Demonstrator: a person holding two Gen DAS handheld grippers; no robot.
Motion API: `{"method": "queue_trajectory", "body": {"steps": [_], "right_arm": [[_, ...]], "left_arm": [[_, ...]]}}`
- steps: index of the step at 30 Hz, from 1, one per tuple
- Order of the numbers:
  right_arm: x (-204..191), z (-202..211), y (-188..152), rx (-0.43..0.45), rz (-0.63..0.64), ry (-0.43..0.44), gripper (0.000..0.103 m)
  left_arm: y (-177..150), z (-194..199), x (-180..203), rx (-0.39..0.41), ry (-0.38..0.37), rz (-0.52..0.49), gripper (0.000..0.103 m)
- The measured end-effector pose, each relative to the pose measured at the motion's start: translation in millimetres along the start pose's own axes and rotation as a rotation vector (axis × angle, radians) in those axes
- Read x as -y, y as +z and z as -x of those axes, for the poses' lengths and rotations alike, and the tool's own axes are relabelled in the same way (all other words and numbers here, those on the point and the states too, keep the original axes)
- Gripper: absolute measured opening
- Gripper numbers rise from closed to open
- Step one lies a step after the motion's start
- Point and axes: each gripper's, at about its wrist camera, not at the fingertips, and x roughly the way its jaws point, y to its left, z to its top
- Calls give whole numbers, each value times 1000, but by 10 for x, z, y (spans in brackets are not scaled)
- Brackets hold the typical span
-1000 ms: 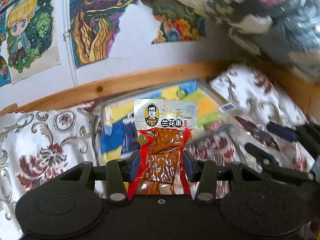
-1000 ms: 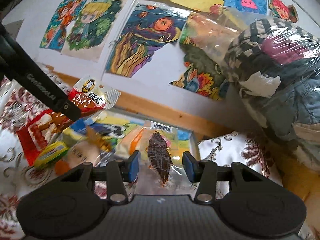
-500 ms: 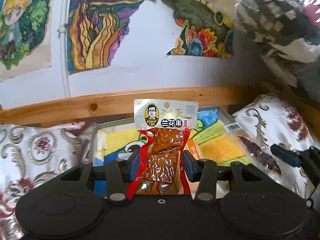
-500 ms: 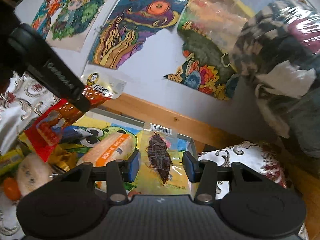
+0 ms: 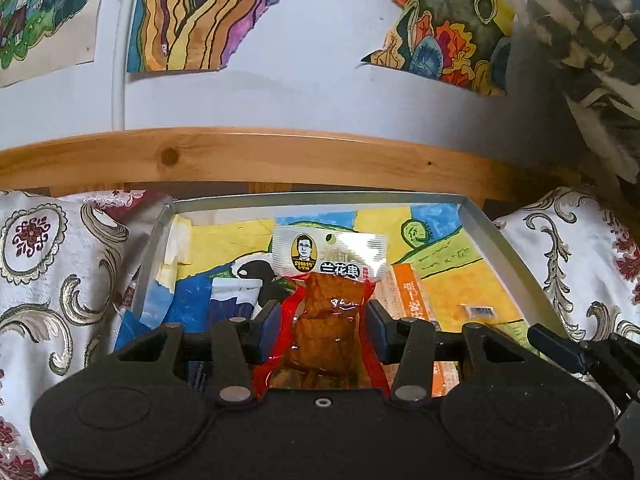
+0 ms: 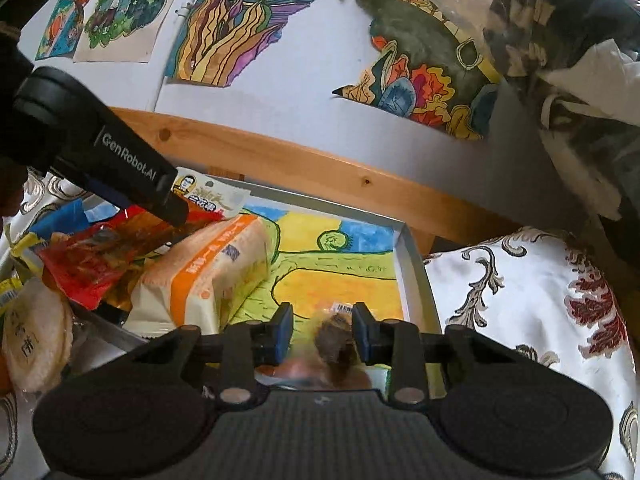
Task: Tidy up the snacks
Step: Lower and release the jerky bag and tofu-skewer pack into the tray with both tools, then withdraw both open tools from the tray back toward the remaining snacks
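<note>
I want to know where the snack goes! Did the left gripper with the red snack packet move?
Yes. The left gripper, holding the red snack packet, has come forward and down over the metal tray, closer to the wooden rail.

Each camera sits on its own tool and looks forward, low and close over the tray (image 5: 500, 248). Both views share the tray (and the wall pictures (image 6: 240, 20) behind).

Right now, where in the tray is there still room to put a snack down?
The tray is bare along its right side: the yellow and green patch between the orange-striped packet and the right wall, up to the far wall. The left side is crowded, with red packets piled beside the orange-striped one and the left gripper over them.
</note>
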Motion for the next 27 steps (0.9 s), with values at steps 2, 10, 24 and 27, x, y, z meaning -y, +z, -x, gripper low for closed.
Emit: {"method": "queue_trajectory", "body": {"steps": [2, 10, 24, 27], "right_arm": [[4, 7, -6, 0, -11, 1, 48], [136, 202, 143, 37, -73, -8, 90], [449, 1098, 627, 126, -201, -33, 103], [458, 1332, 694, 137, -187, -31, 103]], "left_arm": [[5, -2, -9, -2, -5, 8, 52], [68, 159, 1, 24, 2, 50, 89], [217, 1170, 113, 154, -3, 14, 102], [205, 1437, 131, 175, 1, 3, 102]]}}
